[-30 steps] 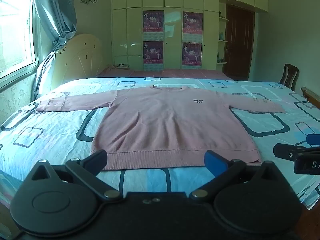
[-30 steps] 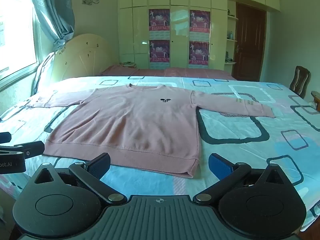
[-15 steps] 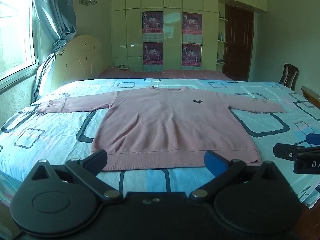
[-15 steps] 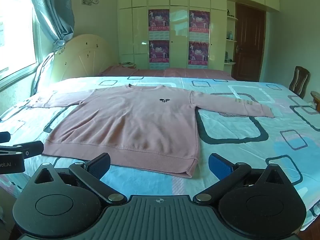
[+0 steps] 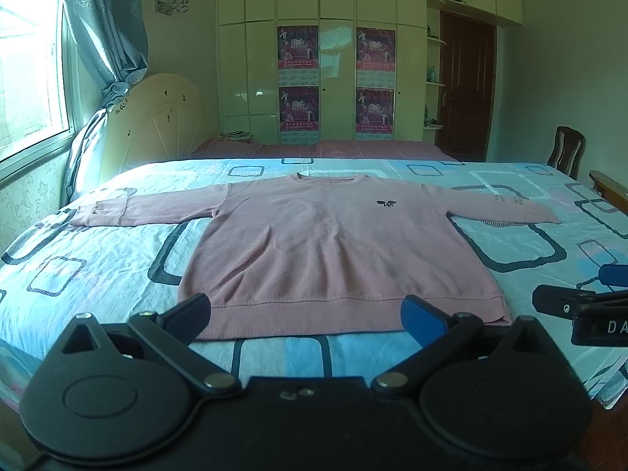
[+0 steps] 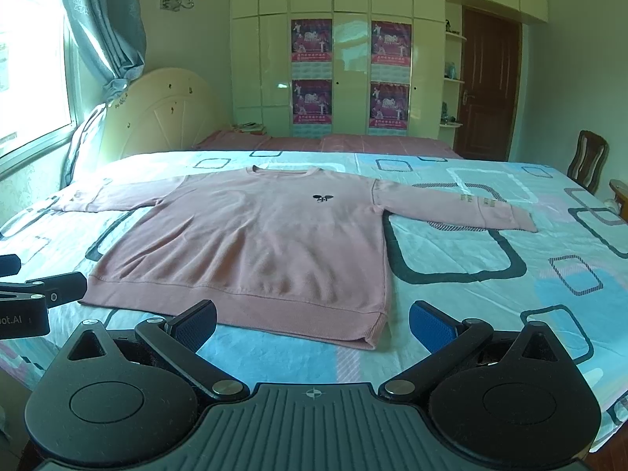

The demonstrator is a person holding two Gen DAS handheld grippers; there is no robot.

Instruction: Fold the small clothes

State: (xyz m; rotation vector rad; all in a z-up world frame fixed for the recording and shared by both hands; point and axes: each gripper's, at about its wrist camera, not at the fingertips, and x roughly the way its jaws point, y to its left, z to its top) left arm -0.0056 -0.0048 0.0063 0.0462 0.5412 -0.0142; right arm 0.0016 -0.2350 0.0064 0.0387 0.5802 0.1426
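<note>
Left gripper [image 5: 306,316] hovers over the near edge of the bed [image 5: 98,267], its two fingers spread wide apart with nothing between them, pointing at the hem of a pink sweatshirt [image 5: 333,247]. That sweatshirt lies flat and face up on the blue patterned bedsheet, neckline toward the far edge, hem toward the near edge, both sleeves stretched straight out toward the left and right edges. A small dark emblem [image 5: 384,204] sits on its chest. Beyond the bed's far left corner stands a cream headboard [image 5: 157,117], with a window and a grey-blue curtain [image 5: 106,27] on the left wall. A tall cream wardrobe [image 5: 337,59] with four posters fills the back wall, beside a dark wooden door [image 5: 467,86]. A wooden chair [image 5: 565,153] stands past the bed's right edge. Right gripper [image 6: 312,322] hovers just right of the left one, also over the near edge, fingers likewise wide apart and empty, aimed at the sweatshirt's right hem corner [image 6: 373,337]. No containers are visible in either view.
</note>
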